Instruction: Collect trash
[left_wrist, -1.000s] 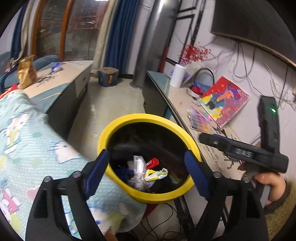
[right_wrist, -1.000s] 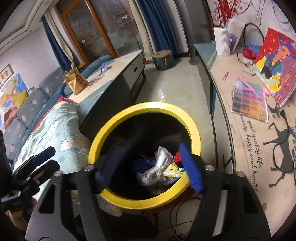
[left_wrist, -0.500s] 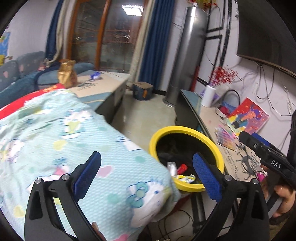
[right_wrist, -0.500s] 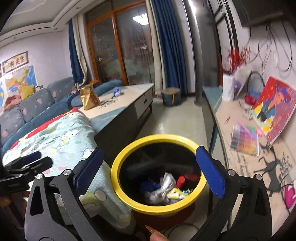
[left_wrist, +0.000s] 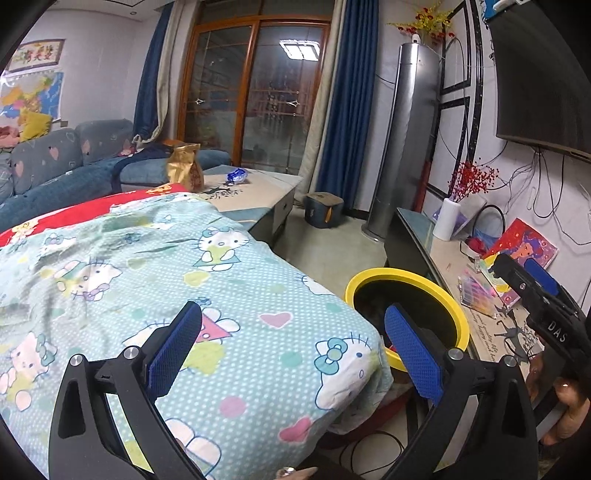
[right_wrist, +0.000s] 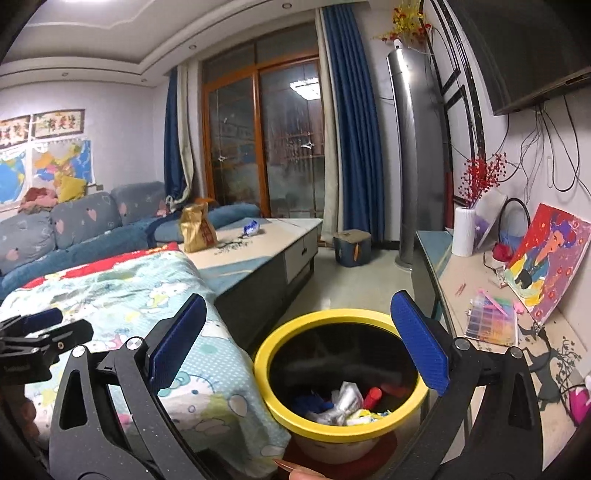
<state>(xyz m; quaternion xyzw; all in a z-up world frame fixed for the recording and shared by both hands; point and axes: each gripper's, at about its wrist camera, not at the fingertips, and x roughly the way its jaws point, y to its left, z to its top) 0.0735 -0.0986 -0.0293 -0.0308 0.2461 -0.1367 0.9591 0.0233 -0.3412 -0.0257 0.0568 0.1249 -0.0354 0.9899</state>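
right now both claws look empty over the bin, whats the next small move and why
Probably swing the left claw toward the coffee table and reach for the blue wrapper. Both claws are open and hold nothing, the yellow-rimmed bin already has trash inside, and the wrapper is the clearest loose litter visible. The gold bag beside it may be trash too, but I cannot tell.

A home living room: sofa (right_wrist: 85, 225), curtains (right_wrist: 354, 140), wall-mounted television (left_wrist: 543, 74).
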